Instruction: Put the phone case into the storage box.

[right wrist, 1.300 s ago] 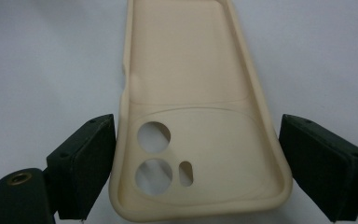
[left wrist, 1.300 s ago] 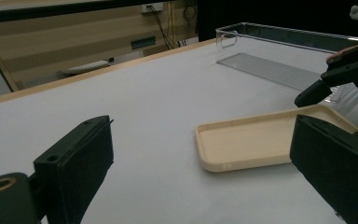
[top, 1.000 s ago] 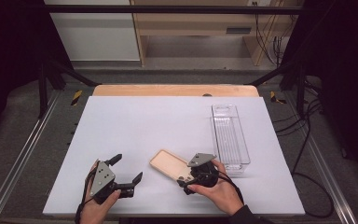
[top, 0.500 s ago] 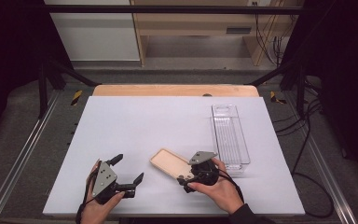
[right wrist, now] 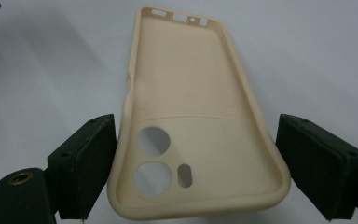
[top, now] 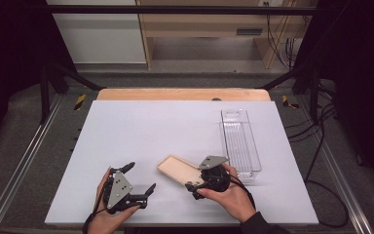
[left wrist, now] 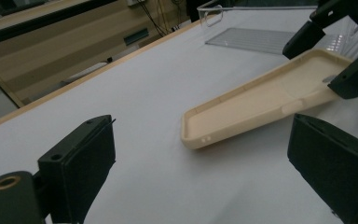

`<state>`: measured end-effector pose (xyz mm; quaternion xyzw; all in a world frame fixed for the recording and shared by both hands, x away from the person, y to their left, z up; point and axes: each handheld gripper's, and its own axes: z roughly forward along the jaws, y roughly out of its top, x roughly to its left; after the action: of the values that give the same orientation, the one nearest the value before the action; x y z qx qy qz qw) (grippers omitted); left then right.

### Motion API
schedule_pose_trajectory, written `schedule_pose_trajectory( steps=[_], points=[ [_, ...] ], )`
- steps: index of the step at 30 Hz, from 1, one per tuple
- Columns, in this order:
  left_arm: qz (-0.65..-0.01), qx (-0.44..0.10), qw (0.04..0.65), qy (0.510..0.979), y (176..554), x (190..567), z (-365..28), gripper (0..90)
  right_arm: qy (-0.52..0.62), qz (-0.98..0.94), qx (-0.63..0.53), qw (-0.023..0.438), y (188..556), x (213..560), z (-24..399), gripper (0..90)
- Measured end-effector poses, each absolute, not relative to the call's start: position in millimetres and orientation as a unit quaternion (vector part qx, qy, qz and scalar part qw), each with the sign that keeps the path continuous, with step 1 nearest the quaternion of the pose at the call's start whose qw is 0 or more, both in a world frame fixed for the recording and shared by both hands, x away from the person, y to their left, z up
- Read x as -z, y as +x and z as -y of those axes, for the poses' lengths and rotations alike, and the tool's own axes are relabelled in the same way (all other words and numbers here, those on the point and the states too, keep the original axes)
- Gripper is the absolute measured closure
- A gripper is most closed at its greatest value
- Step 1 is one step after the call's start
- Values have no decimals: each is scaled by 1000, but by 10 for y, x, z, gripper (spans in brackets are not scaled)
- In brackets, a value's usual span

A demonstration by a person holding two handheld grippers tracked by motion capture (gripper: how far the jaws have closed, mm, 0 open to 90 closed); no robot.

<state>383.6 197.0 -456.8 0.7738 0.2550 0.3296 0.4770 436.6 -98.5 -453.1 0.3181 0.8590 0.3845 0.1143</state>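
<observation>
A beige phone case [top: 175,169] lies inside-up near the front middle of the white table [top: 151,122]. My right gripper [top: 195,176] is shut across the case's camera-hole end, one jaw on each long edge. In the right gripper view the case [right wrist: 191,84] sits between the jaws of the right gripper [right wrist: 196,126], its left edge pinched inward. The left gripper view shows the case [left wrist: 261,98] tilted, far end lifted by the right gripper [left wrist: 328,58], near end on the table. My left gripper [top: 140,178] stands open and empty at the front left, apart from the case.
A clear, long plastic container [top: 241,141] stands on the table's right side, just behind my right hand. A wooden strip [top: 182,94] runs along the table's far edge. Metal rails flank both sides.
My left gripper has drifted slightly to the right toward the case. The right gripper and the case have hardly moved.
</observation>
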Motion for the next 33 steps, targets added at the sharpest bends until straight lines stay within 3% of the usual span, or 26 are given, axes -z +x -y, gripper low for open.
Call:
schedule_pose_trajectory(
  steps=[18, 33],
  points=[
    [-162, -348, 405, 830, 4072, 4707, -1648, 374, 322, -867, -371, 86, 4466, 4385, 953, 137],
    [-128, -374, 349, 850, 4226, 4836, -1500, 506, 316, -871, -370, 75, 4499, 4306, 909, 135]
  ],
)
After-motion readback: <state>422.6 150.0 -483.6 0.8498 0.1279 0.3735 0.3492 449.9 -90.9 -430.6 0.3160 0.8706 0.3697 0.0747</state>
